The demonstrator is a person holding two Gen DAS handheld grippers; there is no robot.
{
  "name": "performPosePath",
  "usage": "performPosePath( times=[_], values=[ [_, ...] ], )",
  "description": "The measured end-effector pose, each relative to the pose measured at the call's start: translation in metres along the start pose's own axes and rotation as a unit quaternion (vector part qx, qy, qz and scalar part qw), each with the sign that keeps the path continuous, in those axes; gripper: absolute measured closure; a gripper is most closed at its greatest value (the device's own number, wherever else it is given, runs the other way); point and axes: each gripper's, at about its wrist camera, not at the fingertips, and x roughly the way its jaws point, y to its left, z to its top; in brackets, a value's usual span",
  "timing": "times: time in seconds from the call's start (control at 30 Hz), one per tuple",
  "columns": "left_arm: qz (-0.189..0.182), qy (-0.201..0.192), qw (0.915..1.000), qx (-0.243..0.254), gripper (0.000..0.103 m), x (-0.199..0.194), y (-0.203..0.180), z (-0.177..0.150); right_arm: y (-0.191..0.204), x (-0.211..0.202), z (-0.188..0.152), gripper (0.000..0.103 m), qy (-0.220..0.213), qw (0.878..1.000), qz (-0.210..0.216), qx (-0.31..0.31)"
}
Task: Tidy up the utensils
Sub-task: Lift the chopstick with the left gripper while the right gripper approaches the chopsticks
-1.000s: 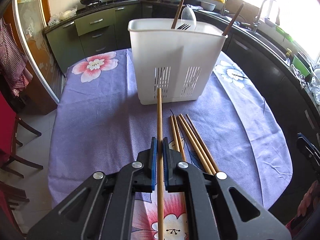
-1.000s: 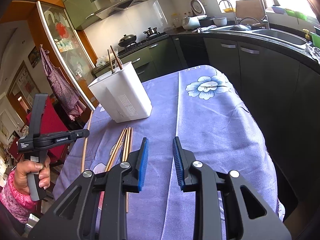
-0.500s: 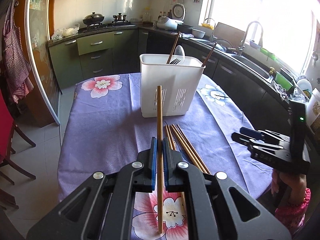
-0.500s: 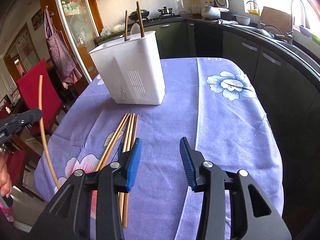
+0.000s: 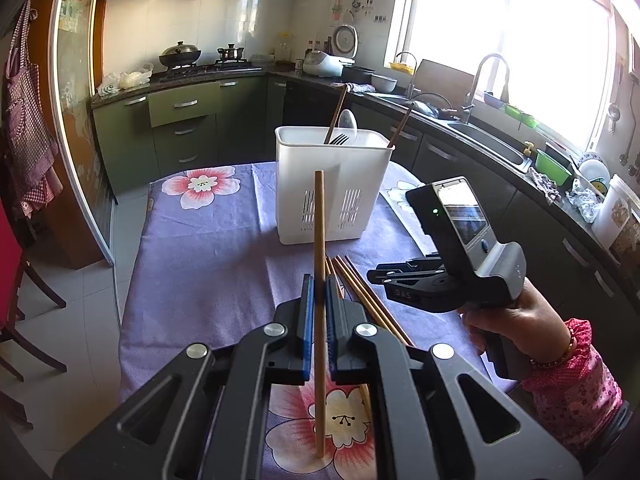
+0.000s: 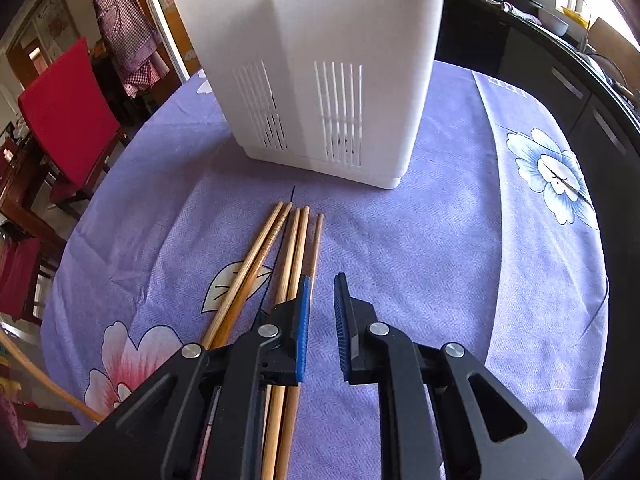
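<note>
Your left gripper (image 5: 318,334) is clamped on one long bamboo chopstick (image 5: 319,248), ready for the white slotted plastic utensil holder (image 5: 332,184), while your right gripper (image 6: 321,330), jaws just closing but apart and empty, hangs beside the loose bamboo chopsticks (image 6: 280,264) near the purple flowered tablecloth's (image 6: 460,264) front edge.

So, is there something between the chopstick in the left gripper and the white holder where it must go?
Nothing visible blocks it. The left gripper is shut on one chopstick, and only bare purple tablecloth lies before the white holder. The right gripper is off to the side, over the loose chopsticks.
</note>
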Motion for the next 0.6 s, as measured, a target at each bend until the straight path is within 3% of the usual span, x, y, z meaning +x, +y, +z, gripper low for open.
performPosePath(
  times=[0.6],
  values=[
    [-0.003, 0.001, 1.0000, 0.005, 0.097, 0.001, -0.002, 0.001, 0.025, 0.020, 0.001, 0.090, 0.028, 0.996, -0.068, -0.053]
  ],
)
